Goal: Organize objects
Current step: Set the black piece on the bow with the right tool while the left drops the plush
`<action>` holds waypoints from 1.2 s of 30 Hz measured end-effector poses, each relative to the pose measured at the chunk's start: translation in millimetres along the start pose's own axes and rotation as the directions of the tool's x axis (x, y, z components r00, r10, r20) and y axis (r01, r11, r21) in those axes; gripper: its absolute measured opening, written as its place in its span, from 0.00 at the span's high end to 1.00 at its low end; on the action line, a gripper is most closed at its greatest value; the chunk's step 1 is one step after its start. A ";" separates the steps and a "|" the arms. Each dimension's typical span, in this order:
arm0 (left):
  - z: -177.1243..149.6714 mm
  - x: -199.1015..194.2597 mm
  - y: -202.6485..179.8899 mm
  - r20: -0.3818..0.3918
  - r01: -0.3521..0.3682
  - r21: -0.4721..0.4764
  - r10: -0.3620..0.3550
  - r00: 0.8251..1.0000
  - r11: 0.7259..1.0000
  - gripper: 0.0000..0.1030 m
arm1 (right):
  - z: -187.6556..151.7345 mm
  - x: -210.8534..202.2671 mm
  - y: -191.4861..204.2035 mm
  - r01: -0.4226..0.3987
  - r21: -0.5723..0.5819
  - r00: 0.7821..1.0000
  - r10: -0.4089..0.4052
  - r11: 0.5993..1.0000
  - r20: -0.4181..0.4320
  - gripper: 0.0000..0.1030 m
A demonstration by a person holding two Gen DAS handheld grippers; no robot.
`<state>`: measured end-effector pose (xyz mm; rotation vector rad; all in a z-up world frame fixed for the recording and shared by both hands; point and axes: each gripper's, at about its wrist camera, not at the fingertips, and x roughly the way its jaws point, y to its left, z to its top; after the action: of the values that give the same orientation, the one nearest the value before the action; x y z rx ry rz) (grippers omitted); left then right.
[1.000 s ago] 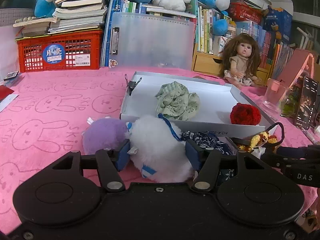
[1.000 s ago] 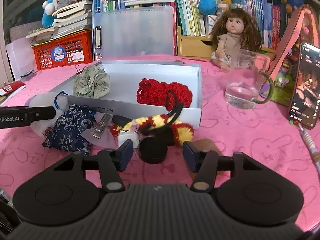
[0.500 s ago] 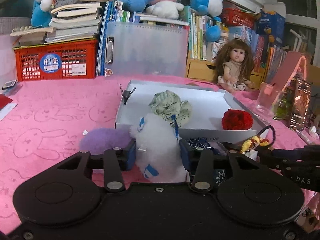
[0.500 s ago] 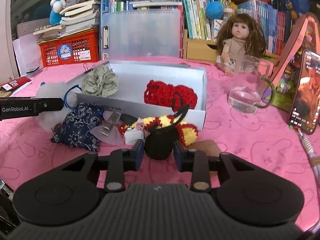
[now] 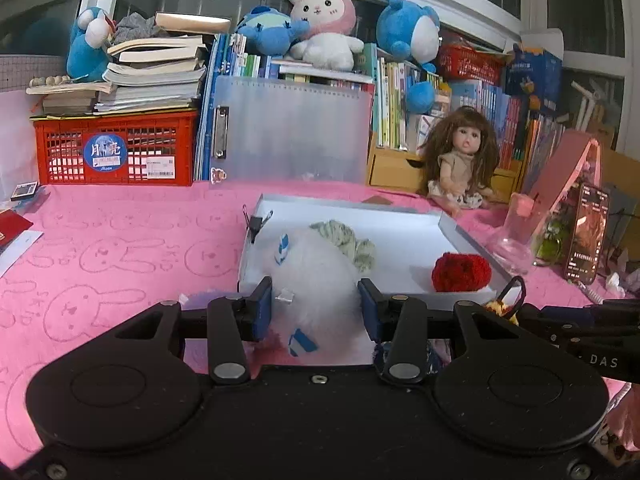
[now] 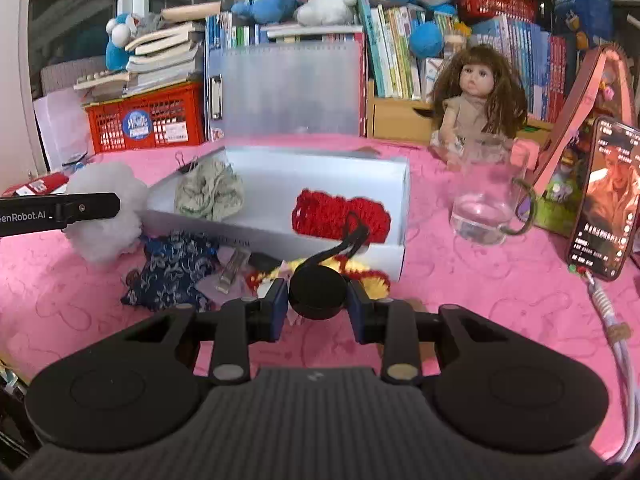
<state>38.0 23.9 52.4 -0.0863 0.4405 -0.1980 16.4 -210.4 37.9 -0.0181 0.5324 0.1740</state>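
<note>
My left gripper (image 5: 315, 312) is shut on a white fluffy pompom (image 5: 316, 280) with blue-striped tags, lifted just in front of the white shallow box (image 5: 408, 236). In the right wrist view the same pompom (image 6: 106, 216) hangs off the left gripper's finger above the pink cloth. My right gripper (image 6: 318, 304) is shut on a round black case (image 6: 318, 294) with a black strap, raised off the table. Inside the box lie a green scrunchie (image 6: 210, 194) and a red crocheted piece (image 6: 340, 216).
In front of the box lie a blue floral pouch (image 6: 172, 270), a hair clip (image 6: 232, 270), a yellow-red scrunchie (image 6: 372, 280) and a purple pompom (image 5: 204, 300). A glass jug (image 6: 486, 208), a phone (image 6: 604, 200) and a doll (image 6: 476, 100) stand to the right. A red crate (image 5: 114, 152) and books line the back.
Both grippers closed on their objects: the left on the white pompom, the right on the black case. Both then rose, lifting them off the cloth toward the box.
</note>
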 end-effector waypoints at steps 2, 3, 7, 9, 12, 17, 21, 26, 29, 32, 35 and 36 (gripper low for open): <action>3.4 1.0 0.7 0.001 0.002 -0.002 -0.002 1.000 1.000 0.59 | 2.8 -2.6 -0.6 0.008 -0.001 1.000 -0.008 1.000 0.016 0.65; 4.7 1.5 0.8 0.000 0.004 -0.003 -0.004 1.000 1.000 0.59 | 4.4 -3.6 -1.2 0.011 0.000 1.000 -0.011 1.000 0.024 0.65; 11.4 3.5 0.1 0.006 0.013 -0.002 -0.013 1.000 1.000 0.59 | 12.4 -7.9 -2.6 0.021 -0.003 0.998 -0.021 1.000 0.054 0.65; 15.6 4.9 -0.9 0.014 0.014 0.004 -0.014 1.000 1.000 0.59 | 16.4 -10.0 -3.2 0.028 -0.011 0.997 -0.027 1.000 0.072 0.65; 22.6 10.5 -2.6 0.017 0.018 0.008 -0.018 1.000 1.000 0.59 | 22.0 -9.7 -3.4 0.037 -0.023 0.995 -0.034 0.999 0.088 0.65; 33.7 30.4 -2.7 -0.016 0.027 -0.012 -0.028 0.999 1.000 0.59 | 32.8 3.0 -6.5 0.033 -0.016 0.997 -0.032 0.999 0.065 0.65; 43.6 53.6 2.2 -0.075 0.074 -0.053 -0.078 0.994 0.996 0.59 | 46.2 21.2 -13.9 0.031 0.027 0.999 -0.032 0.999 0.015 0.65; 51.9 88.8 15.6 -0.174 0.083 -0.142 -0.107 0.979 0.986 0.59 | 62.4 44.5 -31.8 0.031 0.116 0.997 -0.023 0.993 -0.070 0.65; 52.5 106.9 22.9 -0.206 0.084 -0.186 -0.123 0.971 0.979 0.59 | 65.9 58.1 -38.7 0.039 0.143 0.994 -0.023 0.989 -0.110 0.65; 54.2 118.9 25.1 -0.210 0.086 -0.206 -0.130 0.969 0.975 0.60 | 65.8 71.1 -42.5 0.034 0.171 0.990 -0.010 0.985 -0.143 0.65; 56.3 130.2 25.1 -0.216 0.081 -0.217 -0.129 0.968 0.973 0.60 | 66.1 81.4 -43.4 0.032 0.184 0.986 -0.001 0.982 -0.166 0.65; 56.8 134.7 25.4 -0.219 0.079 -0.220 -0.128 0.967 0.972 0.60 | 66.7 84.9 -43.8 0.030 0.186 0.985 0.002 0.982 -0.172 0.65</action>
<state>186.1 22.8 44.6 -0.2965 0.6908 -0.2660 129.3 -235.9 51.2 0.1486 0.7189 0.1079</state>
